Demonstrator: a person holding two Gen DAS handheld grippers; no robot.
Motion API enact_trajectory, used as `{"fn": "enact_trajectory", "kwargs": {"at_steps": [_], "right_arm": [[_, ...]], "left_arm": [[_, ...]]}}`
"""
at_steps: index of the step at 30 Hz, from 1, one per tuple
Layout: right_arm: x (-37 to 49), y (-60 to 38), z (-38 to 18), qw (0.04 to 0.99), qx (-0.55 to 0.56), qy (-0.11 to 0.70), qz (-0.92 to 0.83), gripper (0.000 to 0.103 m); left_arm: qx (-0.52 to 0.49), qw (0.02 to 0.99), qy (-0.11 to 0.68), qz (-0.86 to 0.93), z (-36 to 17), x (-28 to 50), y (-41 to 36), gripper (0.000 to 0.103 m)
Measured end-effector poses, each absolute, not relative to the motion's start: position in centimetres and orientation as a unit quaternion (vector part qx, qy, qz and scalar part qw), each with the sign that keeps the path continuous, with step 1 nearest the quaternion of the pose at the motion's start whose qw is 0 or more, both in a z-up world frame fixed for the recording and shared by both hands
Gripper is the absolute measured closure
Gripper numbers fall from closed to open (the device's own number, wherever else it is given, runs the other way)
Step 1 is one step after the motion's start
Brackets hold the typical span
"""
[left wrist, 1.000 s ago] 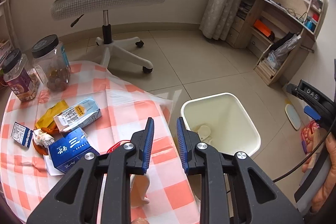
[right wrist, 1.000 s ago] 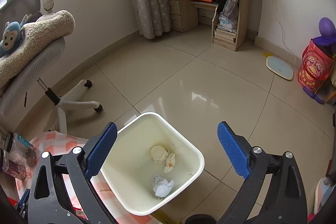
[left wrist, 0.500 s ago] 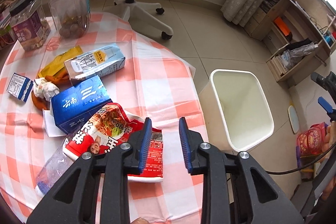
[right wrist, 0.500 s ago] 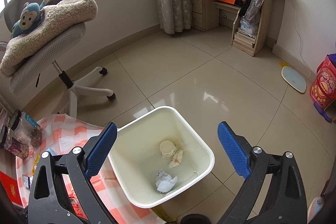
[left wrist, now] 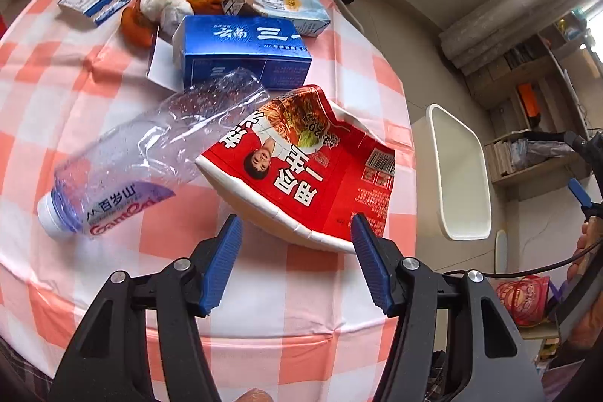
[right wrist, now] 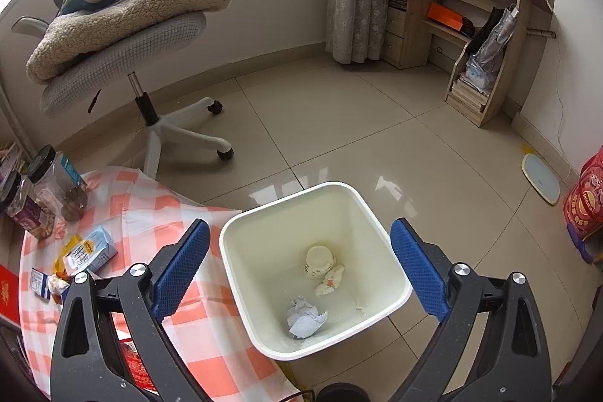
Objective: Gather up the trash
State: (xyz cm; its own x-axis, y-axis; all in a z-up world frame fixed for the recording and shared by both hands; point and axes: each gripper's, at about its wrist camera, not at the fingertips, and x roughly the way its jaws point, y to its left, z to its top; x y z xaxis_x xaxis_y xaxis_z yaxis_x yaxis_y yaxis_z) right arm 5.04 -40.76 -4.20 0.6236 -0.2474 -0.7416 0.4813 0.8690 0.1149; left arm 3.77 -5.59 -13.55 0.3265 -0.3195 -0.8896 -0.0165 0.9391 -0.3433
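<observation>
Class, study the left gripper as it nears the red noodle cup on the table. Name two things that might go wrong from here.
1. The left gripper is open around the crushed red noodle cup. Its flattened, flexible wall may buckle and slip out.
2. The clear plastic bottle lies against the cup. Lifting the cup might roll the bottle toward the table edge.

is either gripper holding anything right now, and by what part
Nothing is held. The left gripper is open just short of the flattened red noodle cup, and the right gripper is open above the trash bin.
</observation>
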Motion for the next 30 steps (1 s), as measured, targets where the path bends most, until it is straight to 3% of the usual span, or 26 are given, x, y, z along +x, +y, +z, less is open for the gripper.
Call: {"fn": "enact_trajectory", "kwargs": {"at_steps": [12,16,21,26,30], "right_arm": [[5.6,-37.7,-4.7,0.893,0.109,0.399,-0.179,0.01],[6.1,-37.5,-5.2,0.889,0.098,0.411,-0.178,0.01],[6.2,-37.8,-5.3,0.887,0.096,0.415,-0.176,0.01],[5.9,-38.6,-5.3,0.886,0.103,0.416,-0.177,0.01],[5.6,-39.3,-5.3,0.885,0.11,0.415,-0.181,0.01]], "left_arm": [[-0.216,0.8,0.553,-0.093,-17.3,6.1,-3.0,0.033],[-0.226,0.8,0.547,-0.095,-17.4,7.4,-3.3,0.034],[-0.205,0.812,0.536,-0.107,-15.6,7.8,-4.5,0.062],[-0.165,0.829,0.523,-0.108,-13.3,8.5,-6.8,0.075],[-0.11,0.848,0.51,-0.093,-12.3,8.9,-9.3,0.077]]}}
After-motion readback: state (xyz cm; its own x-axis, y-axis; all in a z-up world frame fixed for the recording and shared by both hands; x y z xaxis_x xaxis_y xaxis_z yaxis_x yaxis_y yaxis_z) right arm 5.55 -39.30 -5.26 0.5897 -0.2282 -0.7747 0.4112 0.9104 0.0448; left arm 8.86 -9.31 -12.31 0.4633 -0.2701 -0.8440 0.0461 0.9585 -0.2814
